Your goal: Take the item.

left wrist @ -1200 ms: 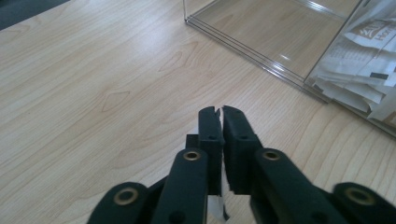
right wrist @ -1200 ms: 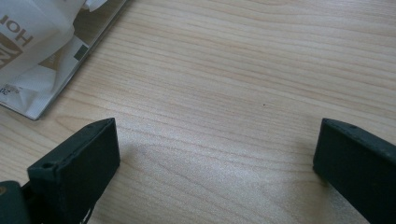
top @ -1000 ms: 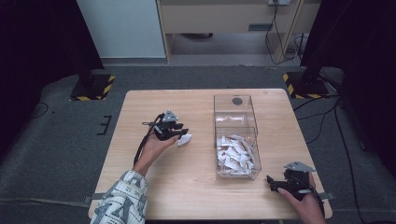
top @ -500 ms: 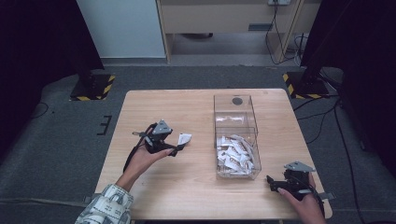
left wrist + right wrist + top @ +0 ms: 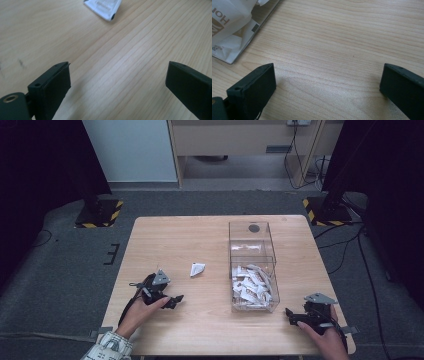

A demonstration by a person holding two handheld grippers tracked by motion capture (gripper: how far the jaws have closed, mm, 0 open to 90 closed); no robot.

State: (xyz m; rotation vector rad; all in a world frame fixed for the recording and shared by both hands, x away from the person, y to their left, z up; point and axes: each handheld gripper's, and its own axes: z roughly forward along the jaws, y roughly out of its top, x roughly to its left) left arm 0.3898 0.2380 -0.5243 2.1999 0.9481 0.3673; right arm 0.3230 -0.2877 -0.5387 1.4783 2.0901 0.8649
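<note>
Left gripper [image 5: 172, 301]: jaws spread wide and have just been opening, nothing between them; the left gripper view shows bare wood grain in the gap. It sits low over the near-left part of the table [image 5: 165, 235], held in the person's left hand [image 5: 142, 312], which comes in from the bottom edge with a patterned sleeve [image 5: 110, 349] at the wrist. The white packet [image 5: 197, 269] lies flat on the wood beyond the jaws, near but apart from them; in the left gripper view it shows at the top edge [image 5: 103, 6], clear of both pads. Right gripper [image 5: 291, 316]: jaws likewise spread, nothing gripped, resting at the near-right part of the table in the right hand [image 5: 327, 345]. Clear box [image 5: 251, 240]: upright on the table between the 2 grippers, right of the loose packet and well apart from it, its near half holding a heap of similar white packets [image 5: 250, 287]. In the right gripper view the box corner with printed packets [image 5: 229, 27] behind its wall stands at upper left, just beyond the left jaw.
</note>
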